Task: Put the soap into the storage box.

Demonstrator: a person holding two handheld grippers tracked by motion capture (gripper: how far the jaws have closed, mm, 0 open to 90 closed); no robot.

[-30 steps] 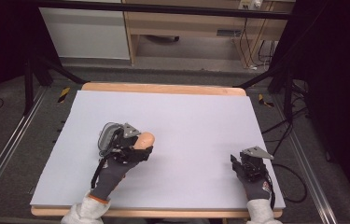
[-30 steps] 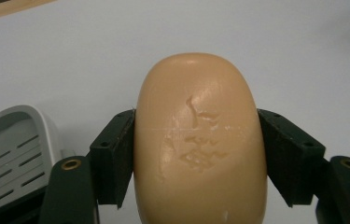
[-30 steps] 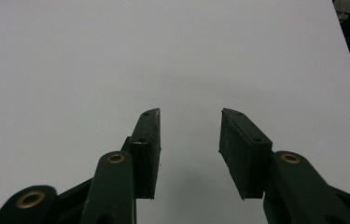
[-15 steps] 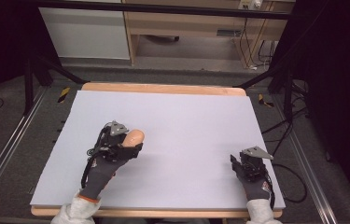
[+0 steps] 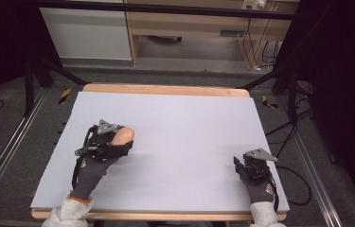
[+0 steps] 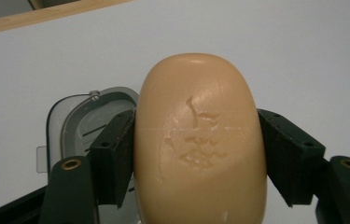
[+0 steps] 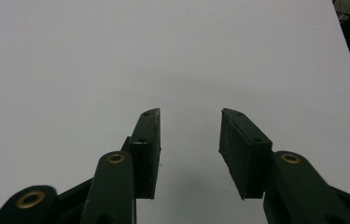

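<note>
Presently, a tan soap bar [image 6: 199, 140] is clamped between the jaws of the left gripper [image 5: 113, 142], carried leftward since a second ago and held above a clear soap-dish lid [image 6: 77, 123]. Farther right of the soap bar, the right gripper [image 5: 250, 165] is kept half open and empty on the white table [image 5: 184, 123]; placement of the soap is judged pending.

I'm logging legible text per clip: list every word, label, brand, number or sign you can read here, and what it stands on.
None can be read.
Soap bar in the left gripper: embossed marks on its face, too worn to read.
Grey plastic soap dish behind it: no text seen.
White table cover: blank.
Yellow-and-black striped markers on the floor: a warning pattern, no words.
</note>
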